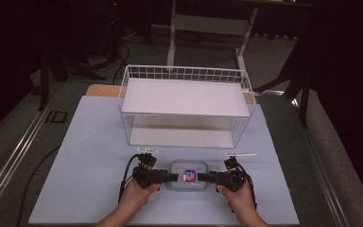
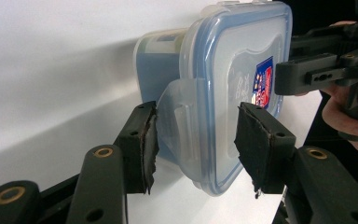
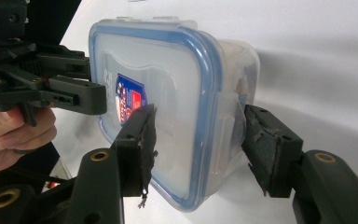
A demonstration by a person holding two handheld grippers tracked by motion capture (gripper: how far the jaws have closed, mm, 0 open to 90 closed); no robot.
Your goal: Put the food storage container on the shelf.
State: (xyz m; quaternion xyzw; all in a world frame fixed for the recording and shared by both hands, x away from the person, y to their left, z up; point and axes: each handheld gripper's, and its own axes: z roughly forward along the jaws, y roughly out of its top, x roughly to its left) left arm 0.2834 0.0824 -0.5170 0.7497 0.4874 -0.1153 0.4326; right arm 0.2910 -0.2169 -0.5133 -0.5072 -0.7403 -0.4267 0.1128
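A clear plastic box (image 1: 188, 176) with a blue-rimmed lid (image 2: 242, 88) sits near the front edge of the table (image 1: 85, 156), a little right of its middle, pinched from both short ends by two hand-held claws. Behind it, toward the far edge, stands a white wire shelf (image 1: 185, 106).

The risk here lies in the grip itself. Each claw reaches over a locking flap (image 2: 179, 119) rather than a flat wall, so the pads could slide off the smooth plastic, or lever a flap open and loosen the lid. Should one side bite before the other, the box may skid across the table or twist as it rises. With both ends held on narrow pads, an uneven lift could tip it and let it drop back.

The left claw (image 2: 196, 140) stands about half open, one pad against the flap at the box's end and the other at the lid's face; contact looks light, and a firm clamp cannot be confirmed. The right claw (image 3: 196, 144) is likewise part open, straddling the opposite end, one pad on the lid near the label (image 3: 128, 100), the other close to the side flap with a sliver of gap showing.
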